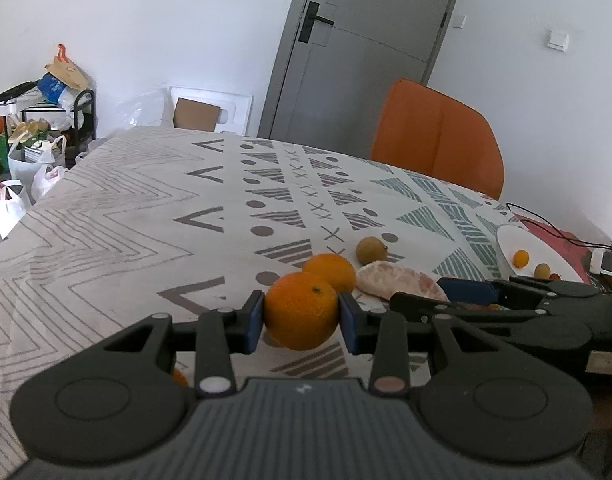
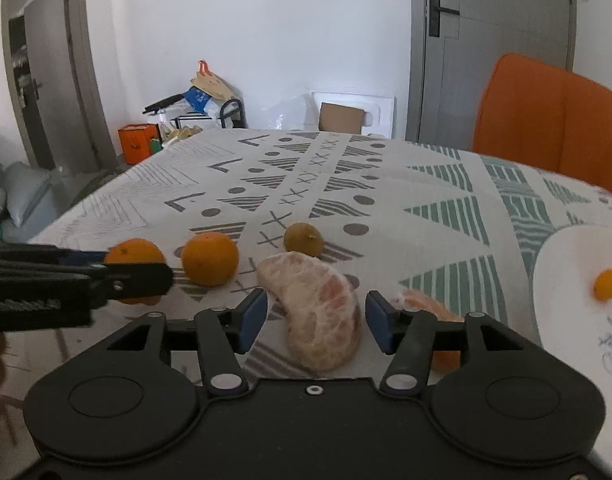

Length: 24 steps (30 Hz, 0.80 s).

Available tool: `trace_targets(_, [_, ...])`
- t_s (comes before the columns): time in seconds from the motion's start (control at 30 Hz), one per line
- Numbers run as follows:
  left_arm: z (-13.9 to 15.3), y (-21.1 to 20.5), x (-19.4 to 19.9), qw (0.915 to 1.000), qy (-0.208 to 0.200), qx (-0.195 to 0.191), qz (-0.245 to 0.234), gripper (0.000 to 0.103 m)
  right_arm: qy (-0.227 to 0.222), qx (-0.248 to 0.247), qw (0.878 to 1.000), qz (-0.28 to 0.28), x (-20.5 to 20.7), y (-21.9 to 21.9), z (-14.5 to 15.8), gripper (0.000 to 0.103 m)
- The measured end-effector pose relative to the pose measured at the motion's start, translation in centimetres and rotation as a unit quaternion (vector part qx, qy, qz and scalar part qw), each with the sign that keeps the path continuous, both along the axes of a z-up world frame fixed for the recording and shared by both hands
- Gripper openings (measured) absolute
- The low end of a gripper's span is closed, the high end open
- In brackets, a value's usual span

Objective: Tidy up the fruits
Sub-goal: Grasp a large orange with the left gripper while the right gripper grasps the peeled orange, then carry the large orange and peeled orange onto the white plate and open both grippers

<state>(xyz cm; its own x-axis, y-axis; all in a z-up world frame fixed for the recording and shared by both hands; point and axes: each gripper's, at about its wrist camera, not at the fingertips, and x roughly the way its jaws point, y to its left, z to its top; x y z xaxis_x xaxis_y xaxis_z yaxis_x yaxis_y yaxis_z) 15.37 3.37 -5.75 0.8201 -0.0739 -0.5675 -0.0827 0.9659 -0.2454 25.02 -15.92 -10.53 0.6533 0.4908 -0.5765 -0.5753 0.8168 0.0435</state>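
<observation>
Two tongs work here. The left tongs (image 1: 301, 316) squeeze an orange (image 1: 301, 310). The right tongs (image 2: 313, 316) are spread wide around a peeled pomelo piece (image 2: 318, 312) on the surface (image 2: 406, 208). Right of them sits a white plate (image 2: 566, 280).

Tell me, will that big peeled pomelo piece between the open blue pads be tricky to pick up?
Probably a little. The peeled pomelo segment looks soft and membrane-covered, so a hard squeeze from the right tool might bruise or split it. Its curved wedge shape lies flat on the tablecloth, so it seems unlikely to roll, unlike the round orange nearby.
</observation>
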Motion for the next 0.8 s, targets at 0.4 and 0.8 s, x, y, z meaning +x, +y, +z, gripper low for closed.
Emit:
trace_targets(0.4, [0.5, -0.8, -0.4, 1.0, -0.002, 0.004, 0.004, 0.038, 0.013, 0.019, 0.999, 0.024, -1.1, -1.7, 0.2, 0.037])
trace_targets(0.8, [1.6, -3.0, -0.5, 0.9996, -0.017, 0.014, -0.017, 0.038, -0.009, 0.083, 0.996, -0.018, -2.9, -6.0, 2.3, 0.037])
